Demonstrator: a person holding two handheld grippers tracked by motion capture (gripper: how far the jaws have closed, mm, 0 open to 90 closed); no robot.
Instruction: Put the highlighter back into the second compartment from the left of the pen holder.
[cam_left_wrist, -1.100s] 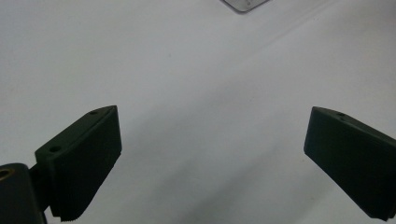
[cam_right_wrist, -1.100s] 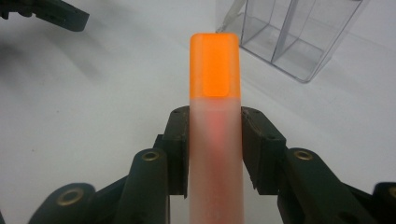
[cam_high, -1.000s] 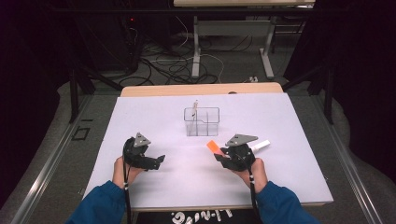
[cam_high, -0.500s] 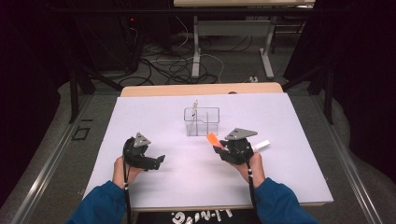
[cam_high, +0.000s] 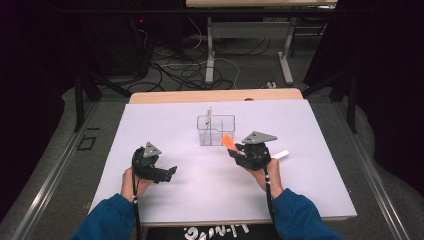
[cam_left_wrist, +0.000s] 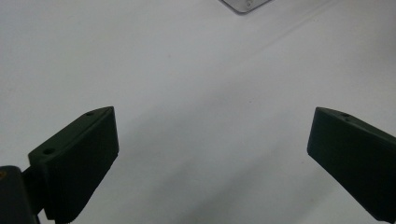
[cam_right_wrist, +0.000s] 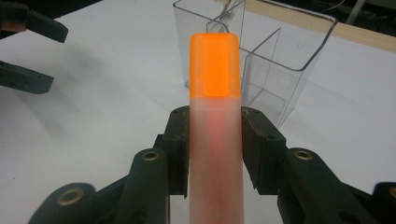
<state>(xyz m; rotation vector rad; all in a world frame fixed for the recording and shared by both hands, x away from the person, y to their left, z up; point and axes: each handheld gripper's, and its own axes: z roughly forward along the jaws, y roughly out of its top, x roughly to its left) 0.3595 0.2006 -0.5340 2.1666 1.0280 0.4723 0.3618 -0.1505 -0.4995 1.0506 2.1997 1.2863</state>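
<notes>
A highlighter with an orange cap (cam_right_wrist: 215, 65) and a pale barrel lies between the jaws of my right gripper (cam_right_wrist: 215, 135), which press on both sides of the barrel. In the high view the right gripper (cam_high: 236, 150) holds it tilted, the orange cap (cam_high: 227, 141) pointing at the clear plastic box (cam_high: 216, 130) just in front and its white tail (cam_high: 280, 154) sticking out to the right. My left gripper (cam_high: 169, 173) rests low at the left, and its jaws (cam_left_wrist: 210, 154) stand wide apart over bare table.
The clear plastic box (cam_right_wrist: 280, 51) has divided compartments, and a thin stick (cam_high: 210, 114) stands in its back left one. The white tabletop (cam_high: 310, 130) spreads around both hands. A wooden strip (cam_high: 215, 95) lines the far edge; cables and table legs lie beyond.
My right gripper has carried the highlighter a little farther from the person, so the orange cap now sits right at the clear box. The left gripper has stayed put.
</notes>
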